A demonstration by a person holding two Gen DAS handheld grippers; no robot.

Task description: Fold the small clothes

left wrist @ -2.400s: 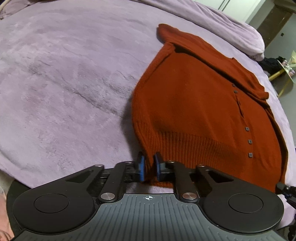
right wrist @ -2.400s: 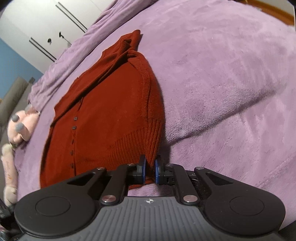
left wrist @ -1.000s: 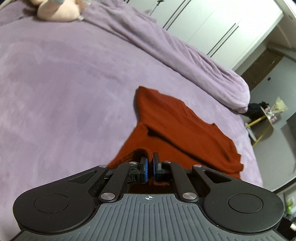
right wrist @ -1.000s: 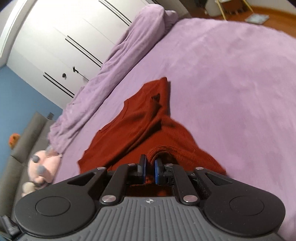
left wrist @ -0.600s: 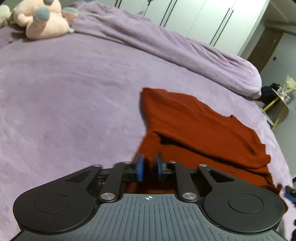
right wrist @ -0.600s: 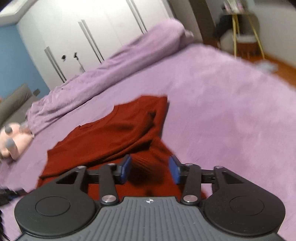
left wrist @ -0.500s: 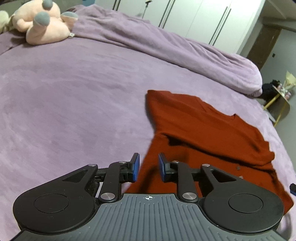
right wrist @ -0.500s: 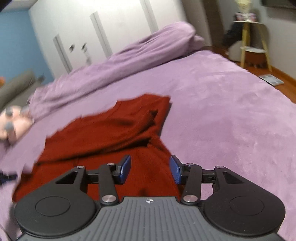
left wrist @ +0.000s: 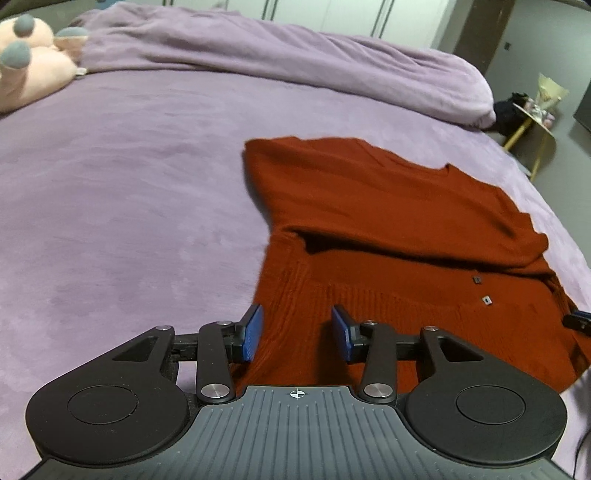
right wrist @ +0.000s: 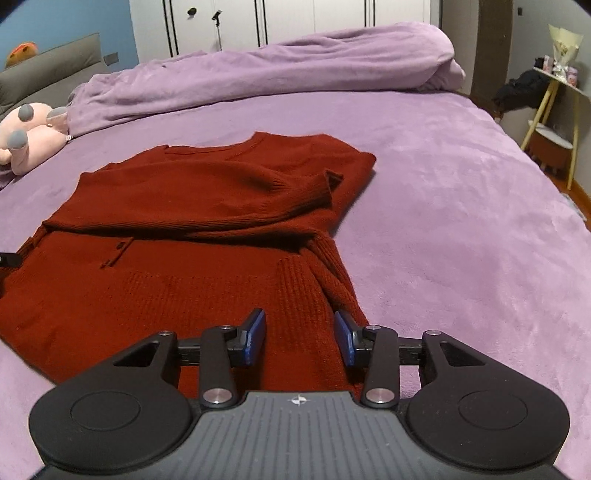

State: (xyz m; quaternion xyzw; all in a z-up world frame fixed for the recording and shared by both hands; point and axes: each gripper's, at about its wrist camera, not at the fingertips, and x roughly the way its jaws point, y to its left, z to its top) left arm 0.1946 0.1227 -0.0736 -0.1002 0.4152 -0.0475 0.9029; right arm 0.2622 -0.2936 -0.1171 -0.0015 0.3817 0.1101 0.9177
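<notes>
A rust-red knit cardigan (left wrist: 388,229) lies on the purple bed, folded across so its upper half lies over the lower half; it also shows in the right wrist view (right wrist: 192,229). Small buttons (left wrist: 482,290) show near the fold. My left gripper (left wrist: 297,334) is open and empty just above the ribbed hem at the cardigan's left corner. My right gripper (right wrist: 300,338) is open and empty above the hem at its right corner. The right gripper's tip (left wrist: 578,320) shows at the edge of the left wrist view.
A purple blanket covers the bed (left wrist: 110,206), with a rolled duvet (right wrist: 258,70) along the far side. A pink plush toy (right wrist: 26,129) lies at the far left. White wardrobes (right wrist: 288,18) stand behind. A yellow-legged side table (right wrist: 554,110) stands off the bed's right side.
Both grippers lifted the cardigan's hem, carried it over the garment and laid it down. Both then opened, let go of the cloth and drew back.
</notes>
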